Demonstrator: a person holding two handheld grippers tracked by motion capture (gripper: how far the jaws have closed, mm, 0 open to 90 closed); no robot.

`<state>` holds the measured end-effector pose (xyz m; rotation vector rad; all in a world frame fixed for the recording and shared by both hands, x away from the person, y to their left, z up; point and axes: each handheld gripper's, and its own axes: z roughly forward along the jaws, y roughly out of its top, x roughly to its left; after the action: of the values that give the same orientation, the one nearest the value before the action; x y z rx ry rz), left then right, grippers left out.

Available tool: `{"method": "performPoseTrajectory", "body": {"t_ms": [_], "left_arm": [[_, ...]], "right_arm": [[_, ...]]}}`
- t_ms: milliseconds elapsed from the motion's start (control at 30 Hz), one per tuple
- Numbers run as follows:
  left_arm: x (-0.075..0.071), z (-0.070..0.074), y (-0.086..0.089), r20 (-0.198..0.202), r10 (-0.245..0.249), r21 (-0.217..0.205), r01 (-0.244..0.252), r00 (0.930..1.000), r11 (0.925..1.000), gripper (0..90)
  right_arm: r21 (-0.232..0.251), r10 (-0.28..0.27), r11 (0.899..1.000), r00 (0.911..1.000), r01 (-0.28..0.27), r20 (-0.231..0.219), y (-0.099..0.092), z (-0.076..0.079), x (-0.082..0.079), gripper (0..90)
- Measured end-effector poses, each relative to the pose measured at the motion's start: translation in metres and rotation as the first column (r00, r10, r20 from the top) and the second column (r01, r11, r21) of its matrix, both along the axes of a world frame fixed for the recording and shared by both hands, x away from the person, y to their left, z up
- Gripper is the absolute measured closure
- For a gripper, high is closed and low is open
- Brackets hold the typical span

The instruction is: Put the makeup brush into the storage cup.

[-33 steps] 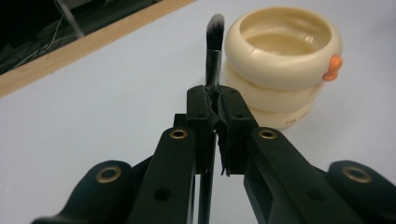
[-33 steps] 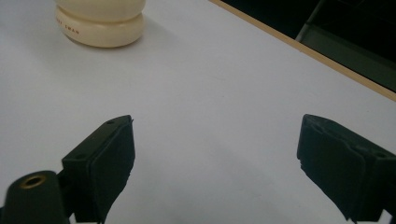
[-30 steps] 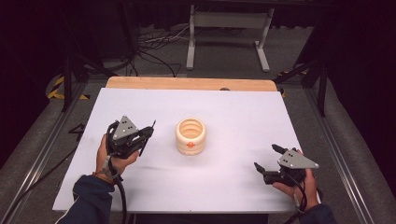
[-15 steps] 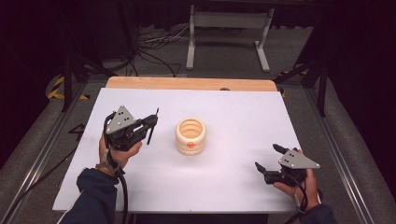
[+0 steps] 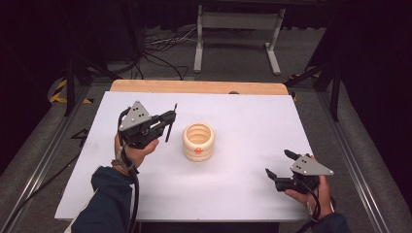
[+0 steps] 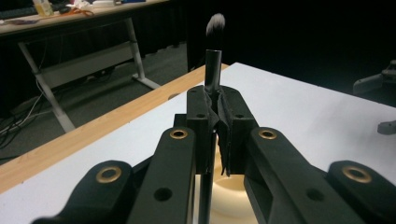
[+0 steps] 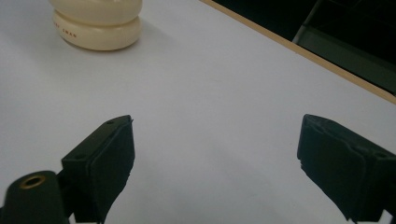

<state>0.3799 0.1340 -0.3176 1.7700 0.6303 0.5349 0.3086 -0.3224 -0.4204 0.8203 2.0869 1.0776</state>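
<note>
My left gripper point(image 5: 168, 119) point(image 6: 216, 119) is shut on a thin black brush point(image 5: 169, 127) point(image 6: 213, 70), which stands nearly upright with its pale bristle tip up. It hovers just left of a cream ribbed holder point(image 5: 198, 141) in the middle of the white table point(image 5: 243, 194). In the left gripper view the holder's rim point(image 6: 233, 207) shows below the jaws. At the table's front right, my right gripper point(image 5: 277, 163) point(image 7: 215, 156) rests open with nothing between its jaws. The holder point(image 7: 98, 23) stands far ahead of it at the upper left.
A wooden strip point(image 5: 194, 87) runs along the table's far edge. Beyond it stand the legs of a metal frame point(image 5: 233, 39) among cables on the floor. Rails run down both sides of the table.
My left gripper has risen and moved right with the brush, closer to the cream holder. The right gripper has stayed put.
</note>
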Motion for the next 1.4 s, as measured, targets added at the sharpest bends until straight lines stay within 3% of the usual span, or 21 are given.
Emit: {"method": "performPoseTrajectory", "body": {"t_ms": [267, 533, 900, 1200, 1400], "left_arm": [[0.007, 0.000, -0.014, 0.017, -0.024, -0.029, 0.024, 0.9996, 0.9993, 83.8], [0.014, -0.003, -0.025, 0.039, -0.067, -0.085, 0.070, 0.9970, 0.9939, 83.7], [0.019, -0.009, -0.039, 0.053, -0.098, -0.122, 0.104, 0.9938, 0.9871, 83.7], [0.029, -0.018, -0.044, 0.057, -0.134, -0.149, 0.142, 0.9893, 0.9787, 83.7], [0.034, -0.028, -0.050, 0.054, -0.130, -0.140, 0.136, 0.9901, 0.9808, 83.7]], "right_arm": [[0.019, -0.010, 1.000, 0.9999, 0.010, 0.010, -0.003, 0.002, 0.000, 11.7], [0.040, -0.018, 0.999, 0.9994, 0.016, 0.031, -0.006, 0.004, -0.001, 10.8], [0.149, -0.029, 0.989, 0.9959, 0.016, 0.085, -0.014, 0.012, -0.006, 4.3], [0.211, -0.048, 0.977, 0.9858, 0.013, 0.161, -0.021, 0.020, -0.011, 3.0], [0.241, -0.054, 0.971, 0.9770, 0.002, 0.206, -0.022, 0.024, -0.016, 3.6]]}}
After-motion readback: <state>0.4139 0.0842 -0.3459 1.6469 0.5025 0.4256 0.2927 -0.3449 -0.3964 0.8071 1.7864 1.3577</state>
